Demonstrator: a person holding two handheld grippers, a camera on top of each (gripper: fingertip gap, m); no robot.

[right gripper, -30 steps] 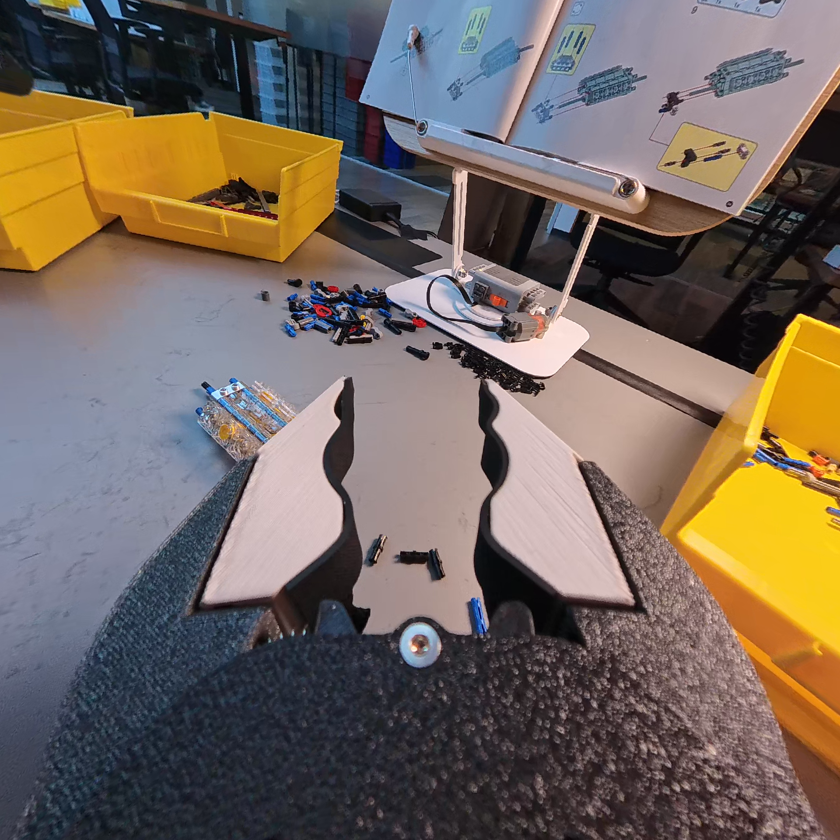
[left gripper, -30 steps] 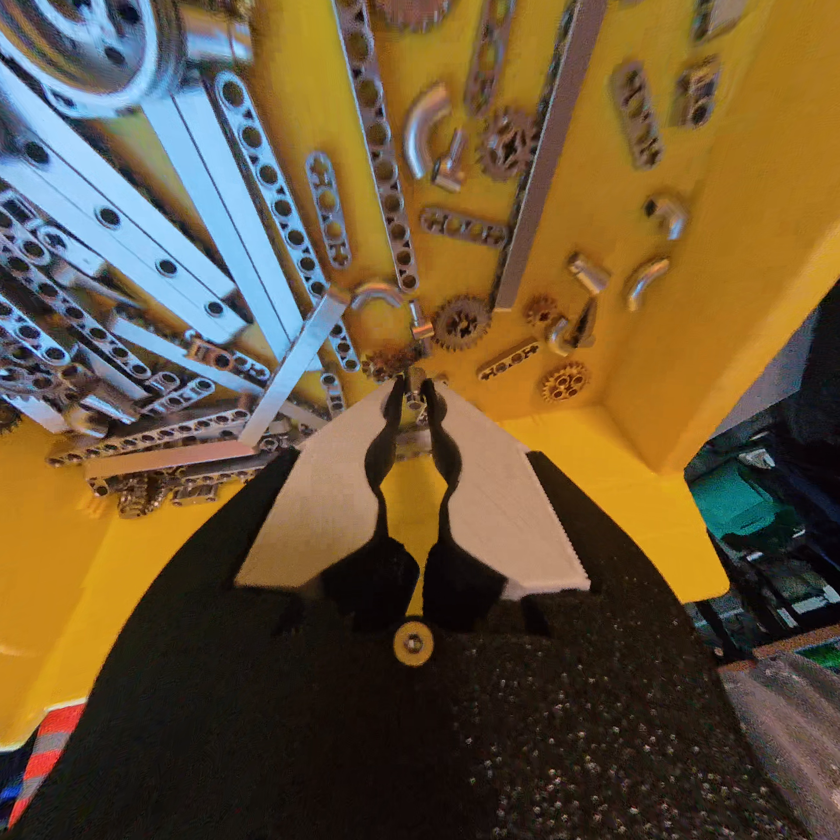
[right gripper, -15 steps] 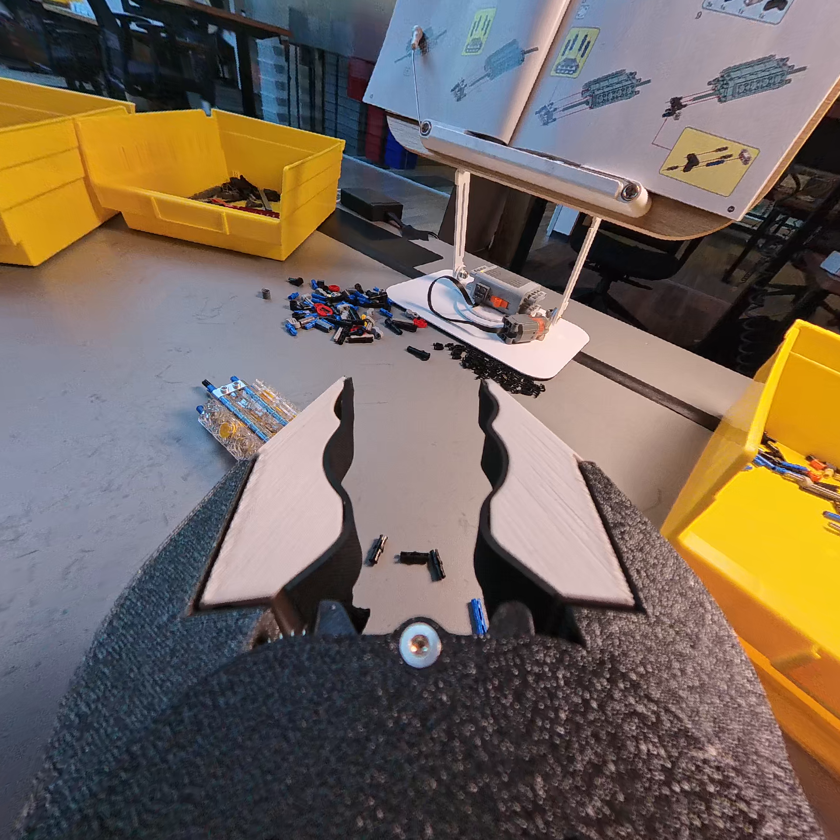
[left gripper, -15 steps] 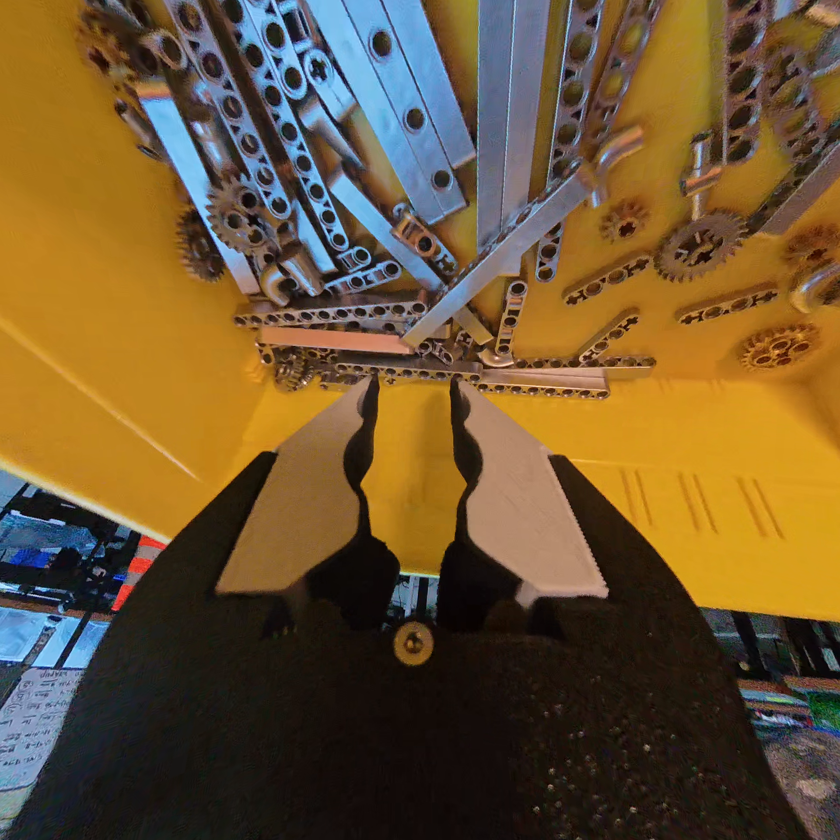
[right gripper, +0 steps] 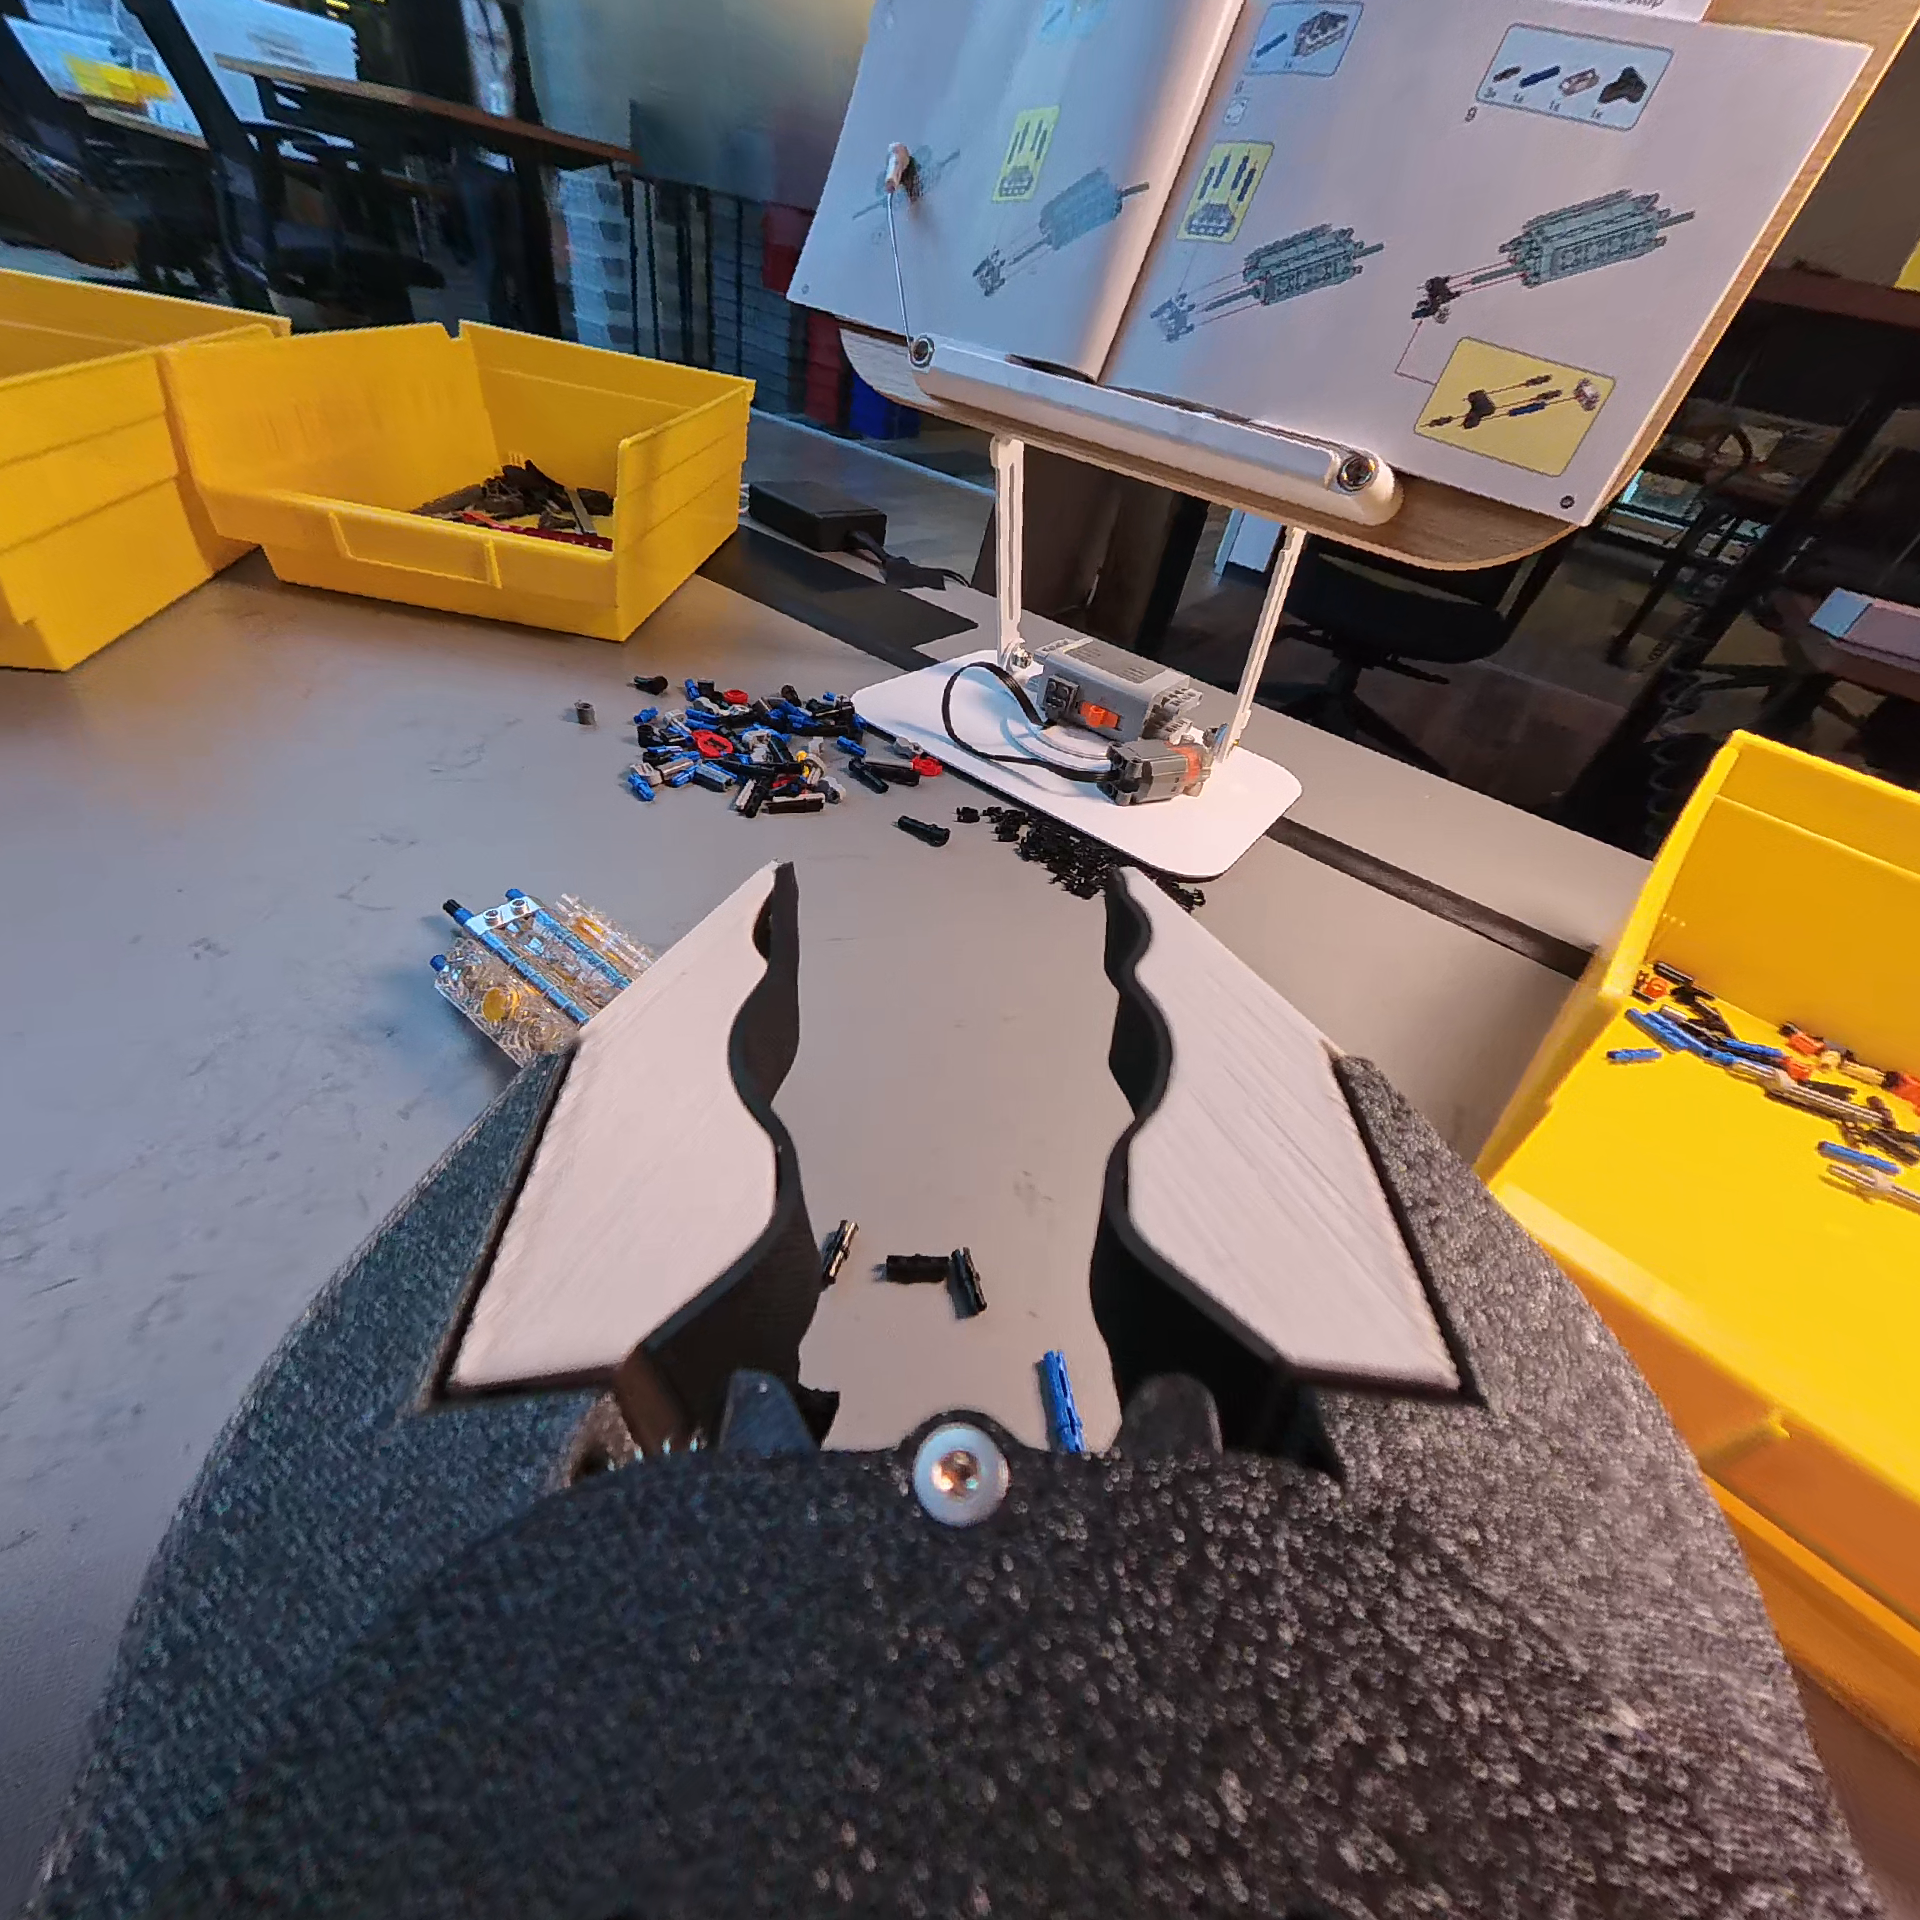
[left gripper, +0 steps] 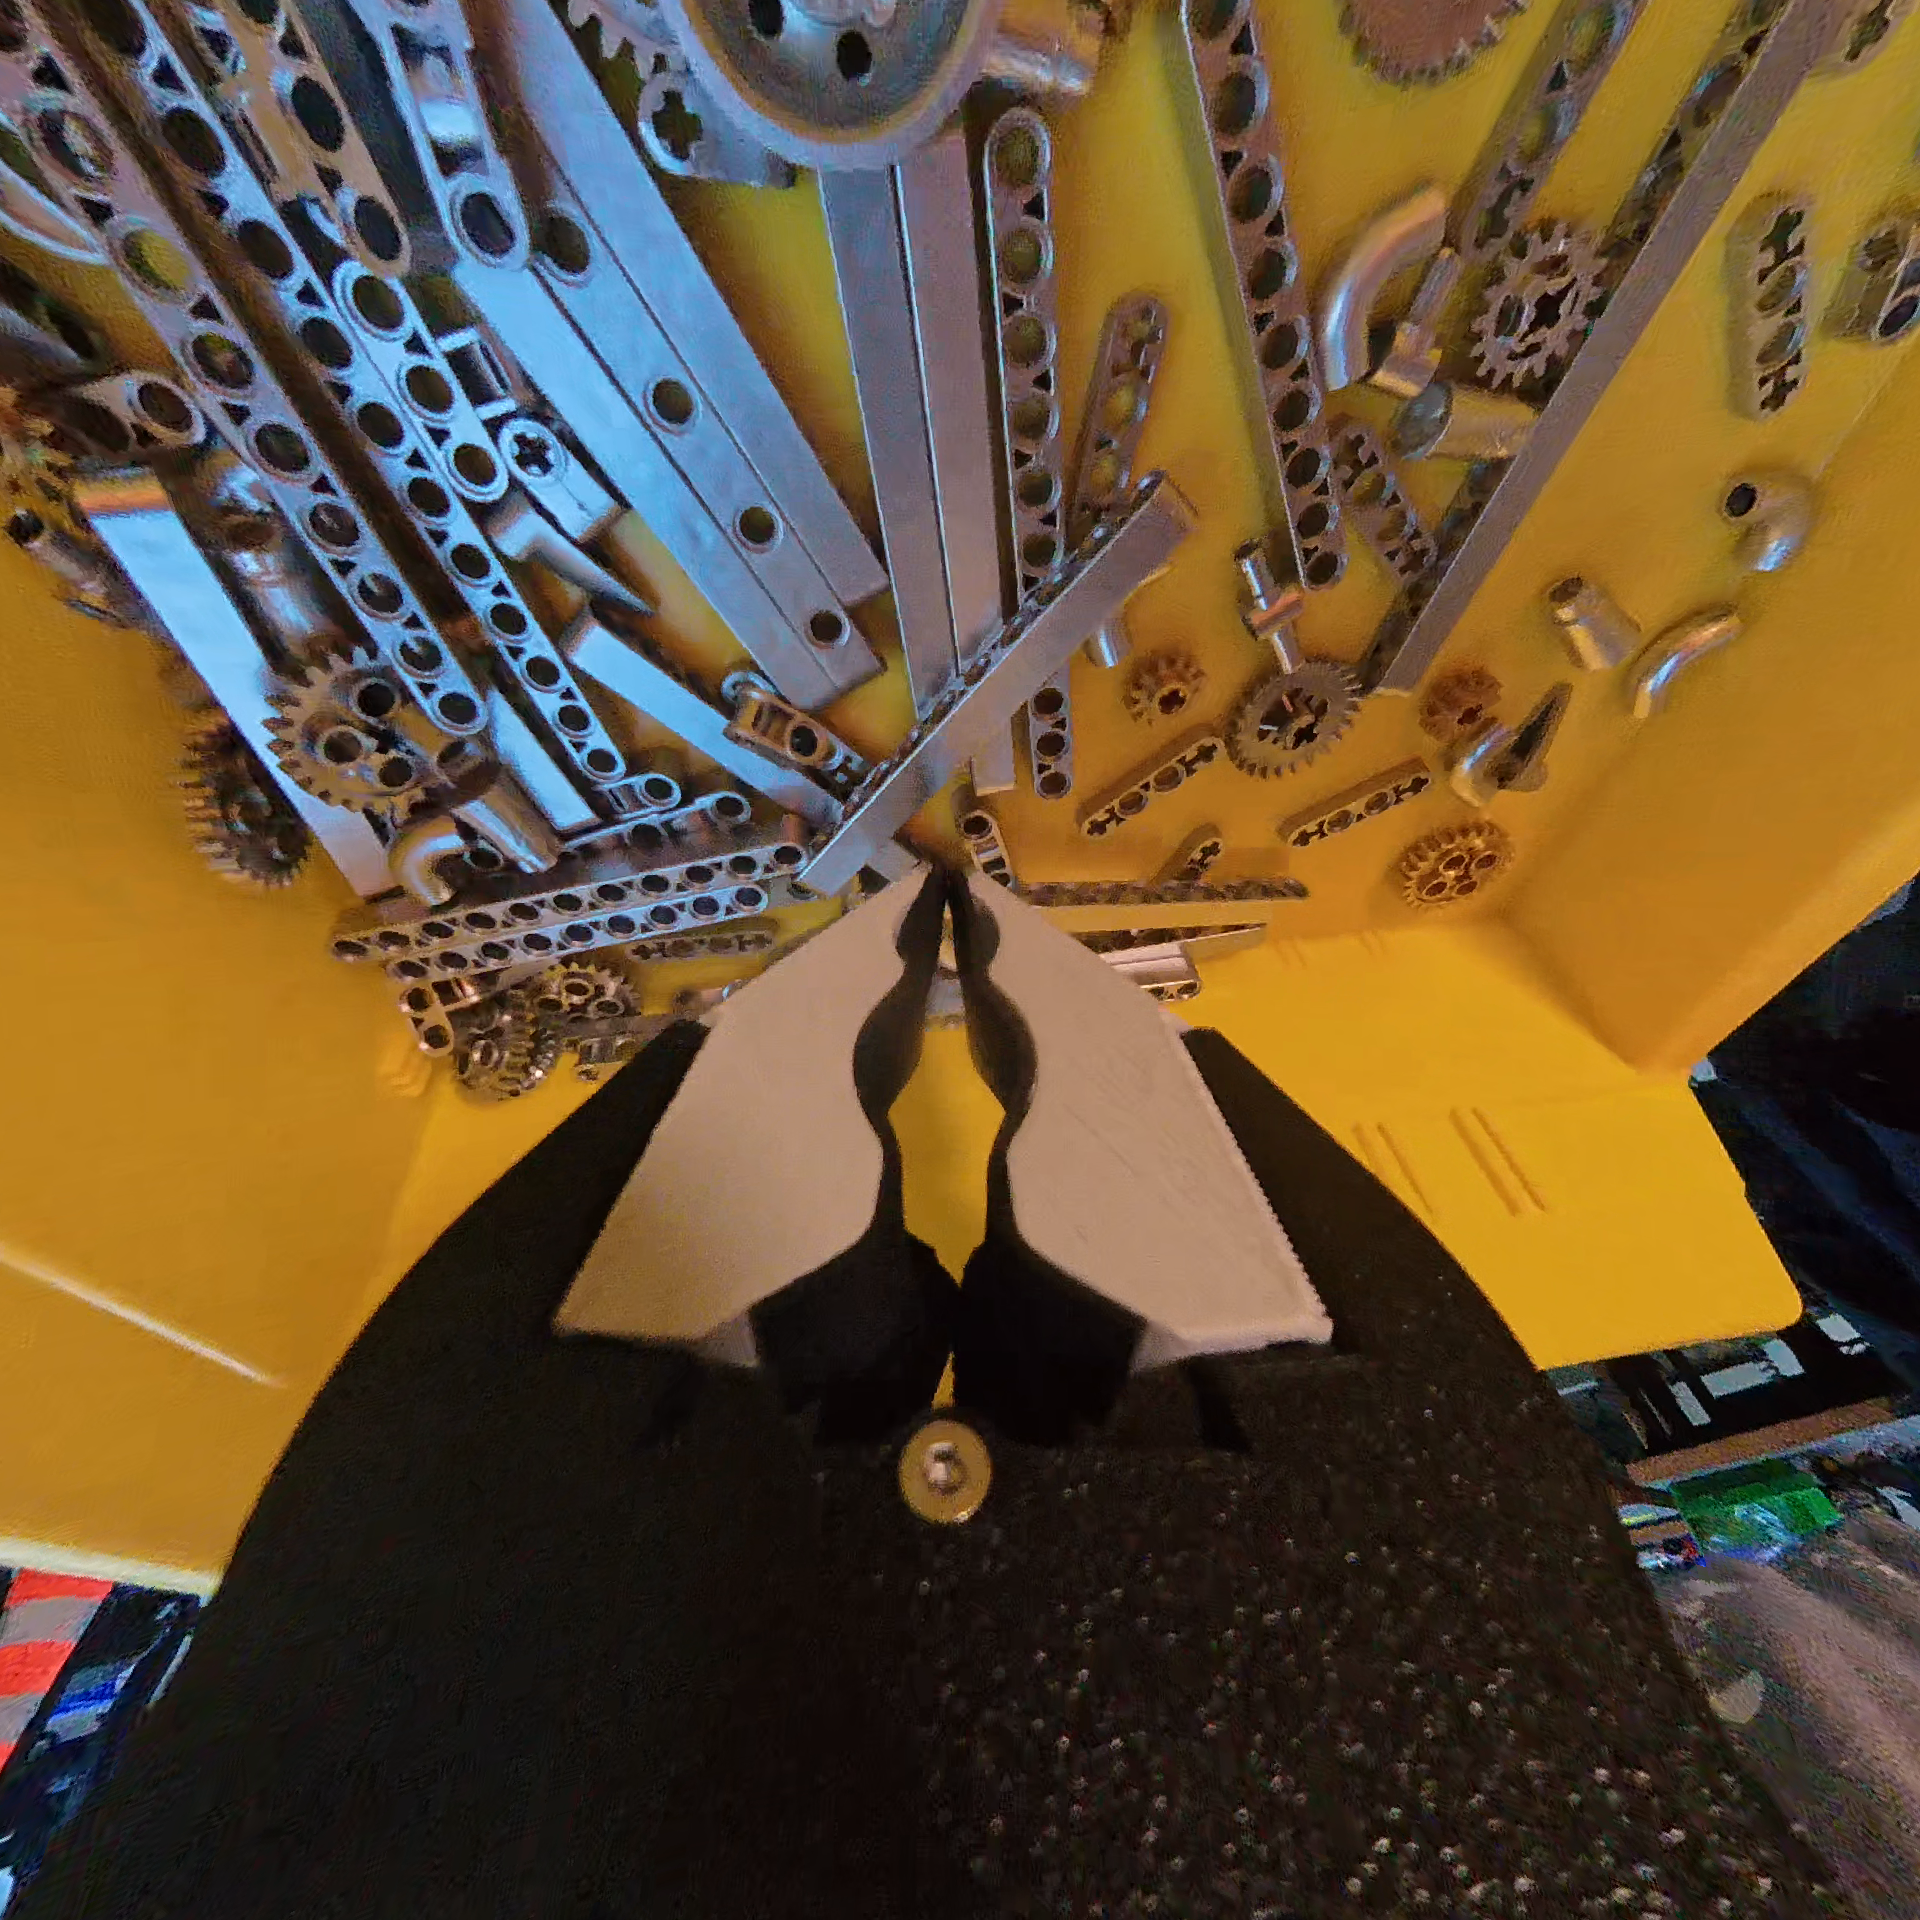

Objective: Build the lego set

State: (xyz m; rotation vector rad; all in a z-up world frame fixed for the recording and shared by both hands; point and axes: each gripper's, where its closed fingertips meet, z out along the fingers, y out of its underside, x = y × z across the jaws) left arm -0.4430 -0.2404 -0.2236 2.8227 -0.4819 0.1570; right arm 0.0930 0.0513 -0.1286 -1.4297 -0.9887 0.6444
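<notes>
My left gripper is down inside a yellow bin full of grey toy-building parts. Its jaws are closed to a thin slit. The tips sit at the low end of a long flat grey beam, beside a short holed beam. I cannot tell whether a part is pinched between them. Grey gears and long holed beams lie around. My right gripper is open and empty above a grey table, with three black pins and a blue pin under it.
In the right wrist view, a stand with open picture instructions rises behind a grey battery box and motor. A heap of small pins and a clear assembly lie ahead. Yellow bins stand far left and right. The gap from one gripper's tips to the other's is roughly 60 cm. It is some 12 cm from my right tips to the blue pin.
My left gripper was open half a second ago above the bin's near wall. It has moved forward into the grey parts and its jaws have closed. The right gripper has barely moved.
</notes>
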